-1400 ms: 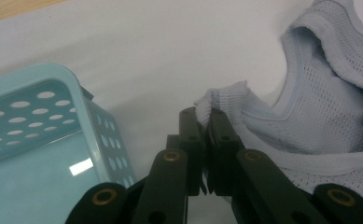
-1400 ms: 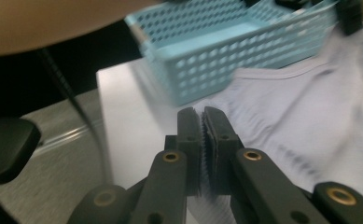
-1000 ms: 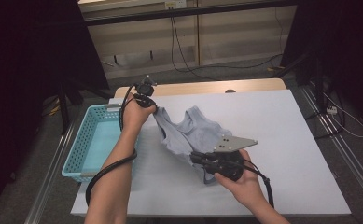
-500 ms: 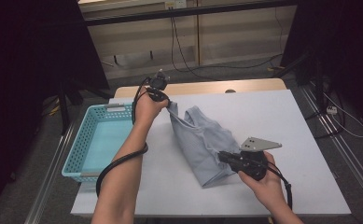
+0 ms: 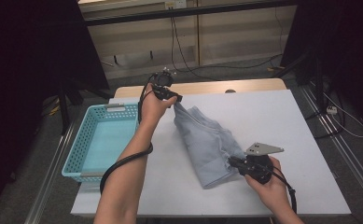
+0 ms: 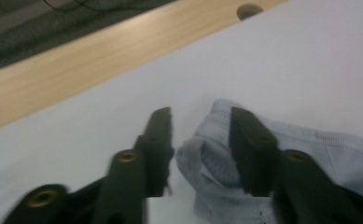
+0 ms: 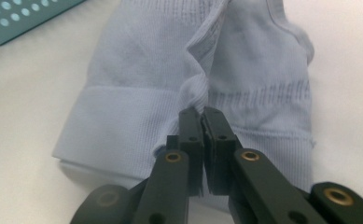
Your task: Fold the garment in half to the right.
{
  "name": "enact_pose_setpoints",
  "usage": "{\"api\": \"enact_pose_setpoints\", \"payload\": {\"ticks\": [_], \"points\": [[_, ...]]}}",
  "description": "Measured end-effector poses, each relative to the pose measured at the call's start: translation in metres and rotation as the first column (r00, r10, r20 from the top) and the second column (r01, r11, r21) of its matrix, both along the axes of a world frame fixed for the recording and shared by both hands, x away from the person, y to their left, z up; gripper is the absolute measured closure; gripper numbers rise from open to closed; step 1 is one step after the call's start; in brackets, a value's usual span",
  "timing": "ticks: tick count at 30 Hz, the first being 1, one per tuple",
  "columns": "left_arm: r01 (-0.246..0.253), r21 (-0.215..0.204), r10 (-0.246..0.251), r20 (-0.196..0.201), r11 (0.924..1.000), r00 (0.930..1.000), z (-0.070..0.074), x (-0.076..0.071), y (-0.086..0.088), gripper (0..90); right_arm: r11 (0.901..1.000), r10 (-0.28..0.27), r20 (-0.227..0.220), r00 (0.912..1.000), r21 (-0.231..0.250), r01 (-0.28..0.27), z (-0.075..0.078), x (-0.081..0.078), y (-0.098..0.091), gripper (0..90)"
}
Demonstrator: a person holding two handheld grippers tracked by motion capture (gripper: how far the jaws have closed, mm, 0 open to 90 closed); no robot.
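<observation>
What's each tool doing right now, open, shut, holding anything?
Left tool: just opened, the garment loose between its jaws.
Right tool: shut on the garment's ribbed hem.

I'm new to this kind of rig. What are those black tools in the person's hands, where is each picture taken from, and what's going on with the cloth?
A person holds a hand-held two-jaw gripper in each hand. The high view looks down from above the table; each of the other two comes from a camera riding on one gripper, looking along its black jaws. A pale blue garment lies folded on the white surface, beside a turquoise basket. The left gripper is at the garment's far end; its jaws have just been opening and stand apart, with the fabric loose between them. The right gripper is shut on a pinch of fabric at the ribbed hem.
</observation>
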State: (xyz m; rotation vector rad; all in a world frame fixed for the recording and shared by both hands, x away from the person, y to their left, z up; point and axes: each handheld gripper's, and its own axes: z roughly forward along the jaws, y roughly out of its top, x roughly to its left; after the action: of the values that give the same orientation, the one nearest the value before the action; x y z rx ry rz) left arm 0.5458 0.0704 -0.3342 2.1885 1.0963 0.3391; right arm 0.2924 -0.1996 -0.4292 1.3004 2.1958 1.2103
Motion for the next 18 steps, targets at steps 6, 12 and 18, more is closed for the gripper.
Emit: {"api": "enact_pose_setpoints", "payload": {"ticks": [6,12,18], "points": [[0.032,0.009,-0.032,0.033,0.9994,0.9989,-0.002,-0.004,0.006,35.8,0.9998,-0.016,-0.024,0.9996,-0.011,0.016,-0.007,0.002,-0.001,87.9],[0.050,0.016,-0.051,0.042,0.9986,0.9978,-0.018,-0.014,0.012,29.0,0.9991,-0.035,-0.023,0.9991,-0.024,0.034,-0.008,0.000,-0.004,87.3],[0.044,-0.050,-0.042,0.038,0.9978,0.9984,-0.031,-0.022,0.014,26.0,0.9978,-0.064,-0.016,0.9978,0.016,0.064,0.000,0.000,-0.017,87.7]]}}
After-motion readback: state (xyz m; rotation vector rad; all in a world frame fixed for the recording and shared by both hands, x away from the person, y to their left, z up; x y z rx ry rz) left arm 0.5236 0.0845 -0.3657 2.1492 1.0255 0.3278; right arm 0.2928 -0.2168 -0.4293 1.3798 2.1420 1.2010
